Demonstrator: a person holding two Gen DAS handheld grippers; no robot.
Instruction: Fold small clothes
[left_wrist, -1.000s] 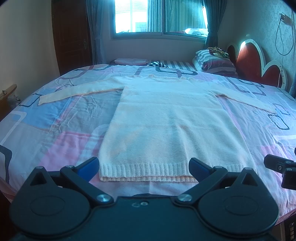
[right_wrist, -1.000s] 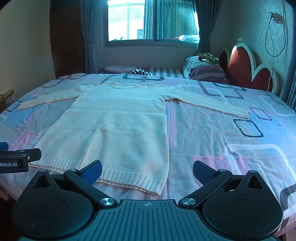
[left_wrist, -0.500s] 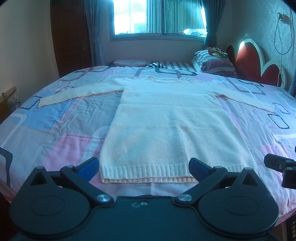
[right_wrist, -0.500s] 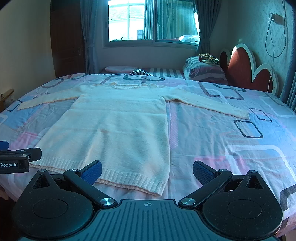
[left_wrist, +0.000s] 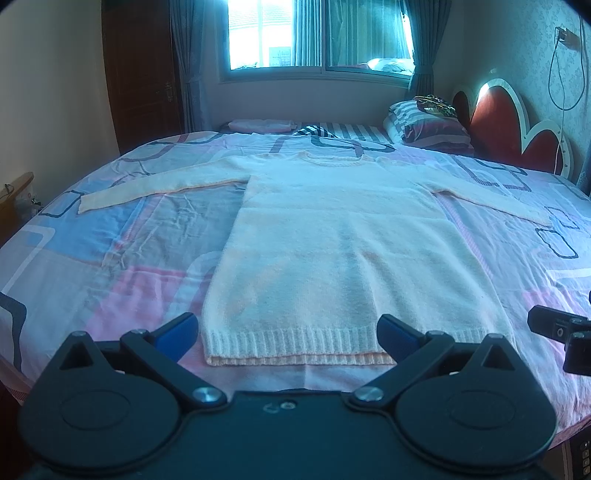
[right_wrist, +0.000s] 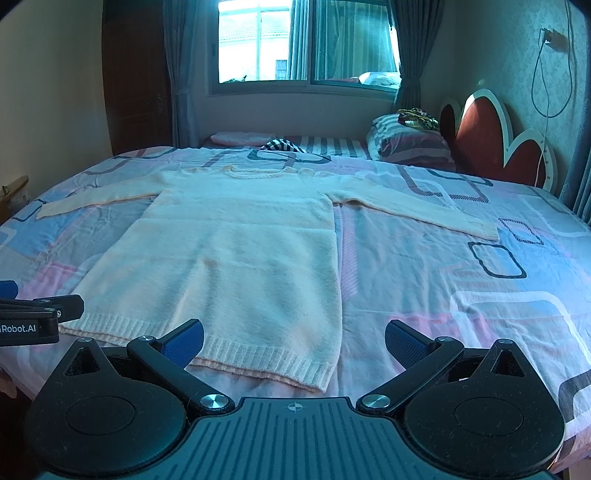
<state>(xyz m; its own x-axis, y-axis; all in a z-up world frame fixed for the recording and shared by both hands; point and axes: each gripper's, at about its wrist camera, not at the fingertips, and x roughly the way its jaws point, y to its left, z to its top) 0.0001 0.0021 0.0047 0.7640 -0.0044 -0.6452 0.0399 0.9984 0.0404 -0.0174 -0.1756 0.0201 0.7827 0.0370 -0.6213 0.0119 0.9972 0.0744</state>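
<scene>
A cream knitted sweater (left_wrist: 340, 251) lies flat on the bed, face up, both sleeves spread out sideways, ribbed hem toward me. It also shows in the right wrist view (right_wrist: 236, 258). My left gripper (left_wrist: 288, 334) is open and empty, hovering just above the hem. My right gripper (right_wrist: 293, 341) is open and empty, over the hem's right corner. Each gripper shows at the edge of the other's view: the right gripper (left_wrist: 557, 332) and the left gripper (right_wrist: 33, 314).
The bed has a pink and blue patterned sheet (left_wrist: 122, 258). Striped pillows (left_wrist: 424, 125) and a red headboard (left_wrist: 517, 129) stand at the back right. A window (left_wrist: 317, 33) is behind, and a dark wooden door (left_wrist: 144, 74) at the left.
Both grippers have barely moved; the view has tilted up very slightly. The sweater has not moved.
</scene>
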